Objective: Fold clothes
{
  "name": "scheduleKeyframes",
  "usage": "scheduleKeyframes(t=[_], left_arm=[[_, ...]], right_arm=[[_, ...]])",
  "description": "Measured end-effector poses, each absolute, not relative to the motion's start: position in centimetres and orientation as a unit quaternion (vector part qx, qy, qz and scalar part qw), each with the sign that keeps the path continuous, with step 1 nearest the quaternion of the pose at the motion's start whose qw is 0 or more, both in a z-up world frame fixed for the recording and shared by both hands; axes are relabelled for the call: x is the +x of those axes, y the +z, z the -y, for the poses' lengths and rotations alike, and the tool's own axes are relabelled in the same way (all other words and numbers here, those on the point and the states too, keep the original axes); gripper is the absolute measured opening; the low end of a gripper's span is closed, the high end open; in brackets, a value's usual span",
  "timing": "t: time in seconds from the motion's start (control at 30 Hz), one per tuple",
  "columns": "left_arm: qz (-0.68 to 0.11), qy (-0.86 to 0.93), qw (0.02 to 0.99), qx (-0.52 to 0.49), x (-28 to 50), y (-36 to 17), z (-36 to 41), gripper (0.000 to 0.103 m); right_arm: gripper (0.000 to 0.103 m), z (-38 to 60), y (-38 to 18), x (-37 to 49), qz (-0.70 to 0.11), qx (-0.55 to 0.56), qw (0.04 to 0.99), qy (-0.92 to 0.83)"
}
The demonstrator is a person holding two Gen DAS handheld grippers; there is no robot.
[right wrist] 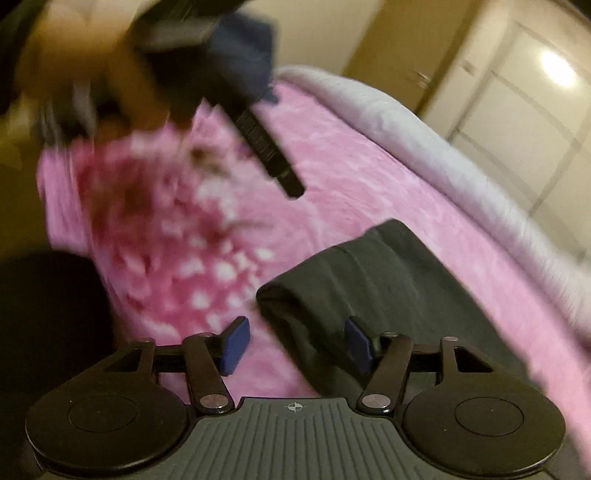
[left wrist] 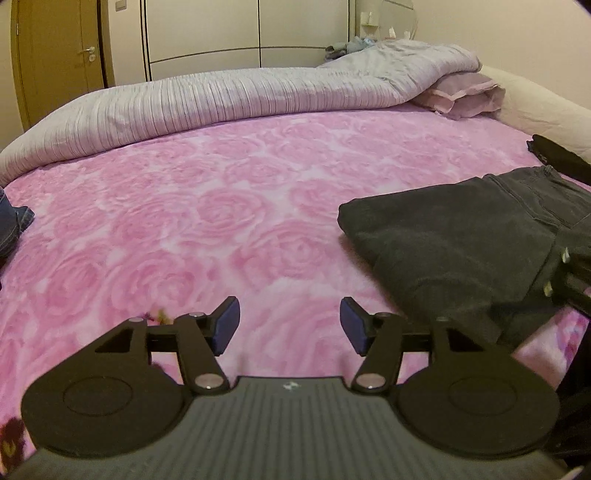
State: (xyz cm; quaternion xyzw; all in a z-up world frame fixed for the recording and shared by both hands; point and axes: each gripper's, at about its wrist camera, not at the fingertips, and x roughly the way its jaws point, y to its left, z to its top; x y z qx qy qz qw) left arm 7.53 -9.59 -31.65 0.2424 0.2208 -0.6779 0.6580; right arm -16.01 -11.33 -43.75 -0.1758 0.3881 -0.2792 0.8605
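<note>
Bedroom walls, a wooden door (left wrist: 55,55) at the upper left and pale wardrobe panels (left wrist: 251,33) fill the top of the left wrist view. Below them you have the bed (left wrist: 184,221) under a pink rose-print blanket, with a rolled lilac duvet (left wrist: 240,99) along its far edge and a pillow (left wrist: 465,92) at the upper right.

Your task's thing is the dark grey pair of jeans (left wrist: 454,240), already folded into a thick slab on the blanket at the right of the left wrist view; in the right wrist view the jeans (right wrist: 388,280) lie at the lower centre and right, with the rounded fold edge pointing towards the upper left. A scrap of blue denim (left wrist: 14,221) peeks in at the far left edge, probably another garment waiting.

Expect the jeans to feel heavy and fairly stiff for cloth: the denim should keep a crease, and the seams and waistband look bulky. They are not slippery and not fragile. If you need to take hold, pinch through all layers at a corner of the fold or at the waistband (left wrist: 532,199), not the loose middle, so the stack does not slide apart.

Your left hand-held gripper (left wrist: 290,326) stands wide over bare blanket, holding nothing. Your right hand-held gripper (right wrist: 297,345) is also wide, with the fold edge just beyond its pads (right wrist: 236,345), nothing pinched.
</note>
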Motion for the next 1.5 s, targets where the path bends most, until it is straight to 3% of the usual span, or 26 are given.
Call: scheduleKeyframes(t=[0.03,0.1,0.33,0.43,0.47,0.77,1.0,1.03,1.07,1.17,1.33,1.5], left_arm=[[-0.221,-0.681,0.657,0.236,7.7,-31.7,9.4,0.057],[-0.225,-0.688,0.654,0.219,8.2,-31.7,8.9,0.059],[-0.236,-0.701,0.640,0.209,8.0,-31.4,8.5,0.059],[-0.228,-0.711,0.633,0.206,7.8,-31.1,8.4,0.060],[-0.227,-0.712,0.632,0.203,7.8,-31.0,8.6,0.060],[-0.199,-0.719,0.627,0.223,7.3,-31.0,10.4,0.061],[-0.068,-0.704,0.609,0.359,3.9,-32.2,10.1,0.061],[-0.058,-0.704,0.602,0.372,3.5,-32.5,10.2,0.061],[-0.047,-0.704,0.595,0.385,2.8,-32.9,10.3,0.061],[-0.012,-0.712,0.569,0.412,0.9,-33.9,11.1,0.061],[-0.005,-0.728,0.559,0.398,-1.6,-33.4,13.0,0.061],[0.012,-0.747,0.552,0.371,-5.3,-30.7,14.6,0.061]], right_arm=[[0.076,10.9,-44.5,-15.3,-0.389,-0.217,0.849,-0.284],[0.077,10.9,-45.4,-14.3,-0.392,-0.272,0.827,-0.298],[0.077,11.9,-46.3,-14.3,-0.370,-0.251,0.830,-0.334],[0.047,11.3,-46.6,-14.9,-0.371,-0.234,0.836,-0.330],[0.045,11.2,-46.4,-15.0,-0.371,-0.236,0.836,-0.329],[0.046,9.9,-46.6,-15.3,-0.411,-0.279,0.815,-0.298],[0.049,12.9,-47.2,-16.1,-0.410,-0.291,0.802,-0.324],[0.043,12.9,-47.2,-16.2,-0.407,-0.287,0.807,-0.318],[0.023,12.8,-47.1,-16.3,-0.403,-0.284,0.813,-0.310],[0.013,12.9,-45.3,-17.2,-0.367,-0.236,0.840,-0.323],[0.011,13.2,-40.8,-19.9,-0.283,-0.161,0.879,-0.349],[0.011,15.0,-33.7,-27.4,-0.126,-0.038,0.909,-0.395]])
